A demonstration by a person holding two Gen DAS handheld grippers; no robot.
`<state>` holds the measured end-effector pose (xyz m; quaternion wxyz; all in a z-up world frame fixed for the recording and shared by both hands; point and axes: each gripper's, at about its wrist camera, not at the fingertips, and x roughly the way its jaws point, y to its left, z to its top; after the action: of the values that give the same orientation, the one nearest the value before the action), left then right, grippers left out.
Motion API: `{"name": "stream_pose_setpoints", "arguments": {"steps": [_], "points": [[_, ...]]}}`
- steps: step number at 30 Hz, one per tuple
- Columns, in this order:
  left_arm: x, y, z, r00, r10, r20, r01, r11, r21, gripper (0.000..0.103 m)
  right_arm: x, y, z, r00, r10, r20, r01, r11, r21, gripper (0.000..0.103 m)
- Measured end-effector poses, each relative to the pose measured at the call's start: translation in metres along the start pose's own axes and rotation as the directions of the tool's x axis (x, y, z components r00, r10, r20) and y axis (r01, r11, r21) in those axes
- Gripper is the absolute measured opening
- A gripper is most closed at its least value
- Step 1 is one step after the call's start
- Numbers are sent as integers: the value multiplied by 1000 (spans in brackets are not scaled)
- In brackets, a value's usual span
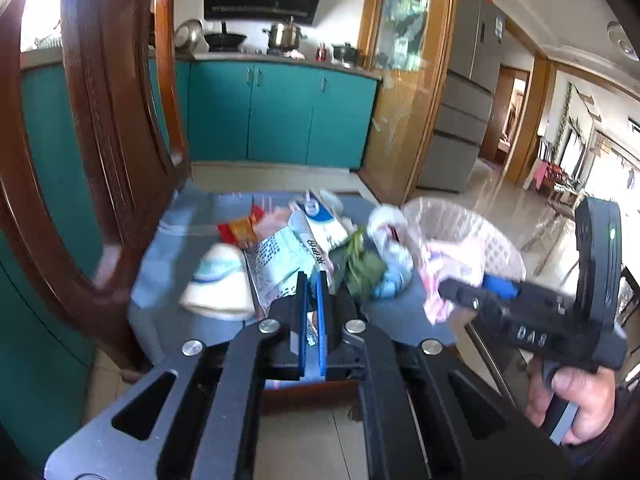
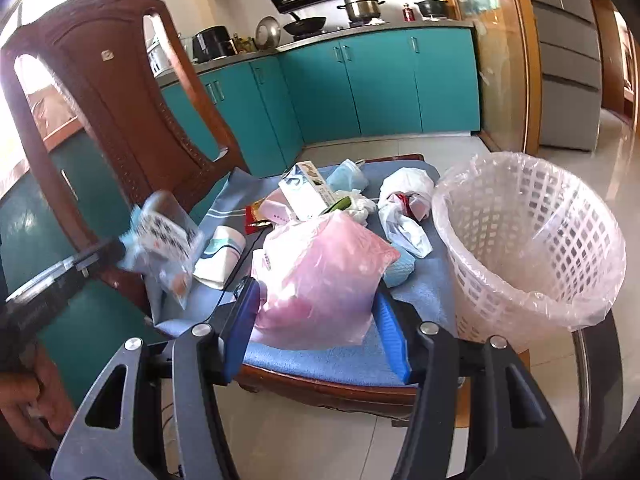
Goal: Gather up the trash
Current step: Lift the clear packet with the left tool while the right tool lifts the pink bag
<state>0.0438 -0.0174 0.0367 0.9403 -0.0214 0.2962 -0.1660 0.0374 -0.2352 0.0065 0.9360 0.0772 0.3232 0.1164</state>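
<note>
A wooden chair with a blue cushion (image 2: 424,288) holds a pile of trash: a white carton (image 2: 306,194), a white bag (image 2: 404,208), a green leaf (image 1: 360,264). My left gripper (image 1: 312,280) is shut on a clear printed wrapper (image 1: 280,264), which also shows lifted at the left in the right wrist view (image 2: 168,240). My right gripper (image 2: 316,300) holds a pink plastic bag (image 2: 324,276) between its blue pads (image 2: 394,328), beside the white lined basket (image 2: 528,240). In the left wrist view the pink bag (image 1: 444,276) hangs over the basket (image 1: 464,232).
The brown chair back (image 2: 116,92) rises at the left. Teal kitchen cabinets (image 2: 380,80) stand behind. A white folded cloth (image 2: 220,256) lies on the cushion. A glass table edge (image 2: 592,360) curves at the right. A grey fridge (image 1: 460,120) stands farther off.
</note>
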Motion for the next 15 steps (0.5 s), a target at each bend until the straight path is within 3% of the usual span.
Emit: {"name": "stream_pose_setpoints", "arguments": {"steps": [15], "points": [[4, -3, -7, 1000, 1, -30, -1, 1000, 3, 5, 3, 7, -3, 1000, -3, -6, 3, 1000, -27, 56]]}}
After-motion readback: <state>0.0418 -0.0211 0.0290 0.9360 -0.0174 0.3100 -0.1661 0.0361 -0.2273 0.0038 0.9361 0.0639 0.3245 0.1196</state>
